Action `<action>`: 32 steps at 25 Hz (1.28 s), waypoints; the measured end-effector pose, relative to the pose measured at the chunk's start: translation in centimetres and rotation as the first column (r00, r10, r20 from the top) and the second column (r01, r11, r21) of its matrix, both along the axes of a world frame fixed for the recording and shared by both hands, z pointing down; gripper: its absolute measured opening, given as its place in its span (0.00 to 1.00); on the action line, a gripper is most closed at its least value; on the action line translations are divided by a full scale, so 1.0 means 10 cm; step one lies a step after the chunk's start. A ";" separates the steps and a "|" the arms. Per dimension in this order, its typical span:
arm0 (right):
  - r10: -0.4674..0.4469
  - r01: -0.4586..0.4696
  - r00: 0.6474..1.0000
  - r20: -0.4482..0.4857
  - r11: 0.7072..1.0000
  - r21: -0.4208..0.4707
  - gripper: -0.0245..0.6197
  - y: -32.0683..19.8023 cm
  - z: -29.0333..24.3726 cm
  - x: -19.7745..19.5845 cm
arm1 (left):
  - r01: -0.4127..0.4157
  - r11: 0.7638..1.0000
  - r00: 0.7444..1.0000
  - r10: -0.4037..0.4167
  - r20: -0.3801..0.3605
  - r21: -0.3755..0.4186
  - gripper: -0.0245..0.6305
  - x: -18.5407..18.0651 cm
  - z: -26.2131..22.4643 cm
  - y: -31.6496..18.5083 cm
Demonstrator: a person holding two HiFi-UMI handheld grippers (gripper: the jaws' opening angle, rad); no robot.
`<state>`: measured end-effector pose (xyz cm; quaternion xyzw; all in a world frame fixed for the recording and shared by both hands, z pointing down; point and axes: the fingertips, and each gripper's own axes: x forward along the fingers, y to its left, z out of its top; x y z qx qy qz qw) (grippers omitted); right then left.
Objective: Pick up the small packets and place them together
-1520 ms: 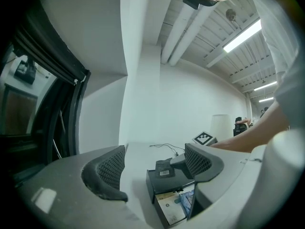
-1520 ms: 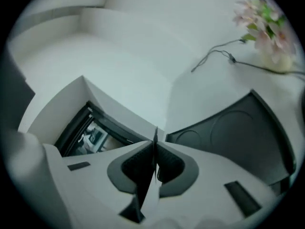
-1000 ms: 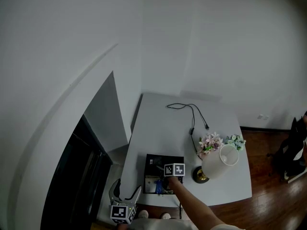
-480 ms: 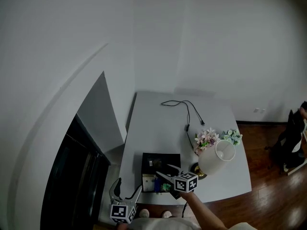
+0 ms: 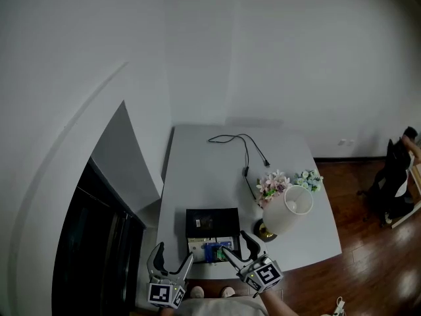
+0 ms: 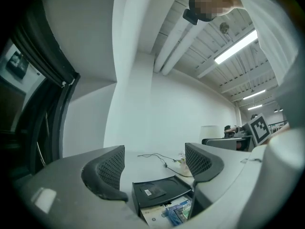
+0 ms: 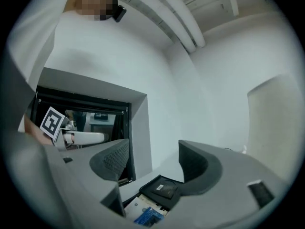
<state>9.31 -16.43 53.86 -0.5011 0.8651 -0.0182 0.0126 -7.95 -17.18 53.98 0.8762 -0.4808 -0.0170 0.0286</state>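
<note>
While both grippers hang off the near edge of the table (image 5: 197, 176), the left gripper (image 5: 173, 261) shows its curved grey jaws spread wide, their mesh-textured pads (image 6: 112, 167) closing on nothing. The right gripper (image 5: 235, 245), beside it, also stands open and empty. Just beyond the jaws lie the small packets (image 5: 210, 251), bunched together at the table's near rim: a flat white one with glossy blue ones and a touch of green on top. They touch the near side of a shallow, square black tray (image 5: 212, 220), matte, with a dark square inlay. Farther right stands a lamp (image 5: 288, 209) with a pale conical shade on a brass-coloured foot, then small bunches of flowers (image 5: 272, 185), and a thin black cable (image 5: 241, 142) looping across the smooth grey tabletop. A second ago the right gripper reached over the packets with its jaws nearly together. It has since pulled back toward the person, and the jaws have opened.
</note>
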 end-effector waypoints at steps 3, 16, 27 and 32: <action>-0.020 0.020 1.000 0.007 1.000 -0.002 0.56 0.08 0.01 0.00 | 0.001 1.000 0.995 0.000 0.099 -0.009 0.60 0.06 0.10 0.00; -0.415 0.279 0.872 -0.260 0.856 -0.435 0.50 0.11 1.18 -0.11 | 0.002 1.000 0.999 0.000 0.054 -0.029 0.60 0.05 0.16 0.02; -0.803 0.221 0.389 -0.451 0.557 -0.801 0.35 -0.10 2.51 -0.07 | 0.030 0.998 0.998 -0.027 0.050 -0.062 0.60 0.00 0.23 0.09; -0.848 0.195 0.315 -0.426 0.497 -0.846 0.34 -0.12 2.76 -0.09 | 0.063 0.996 0.997 -0.060 0.048 -0.063 0.60 -0.11 0.23 0.08</action>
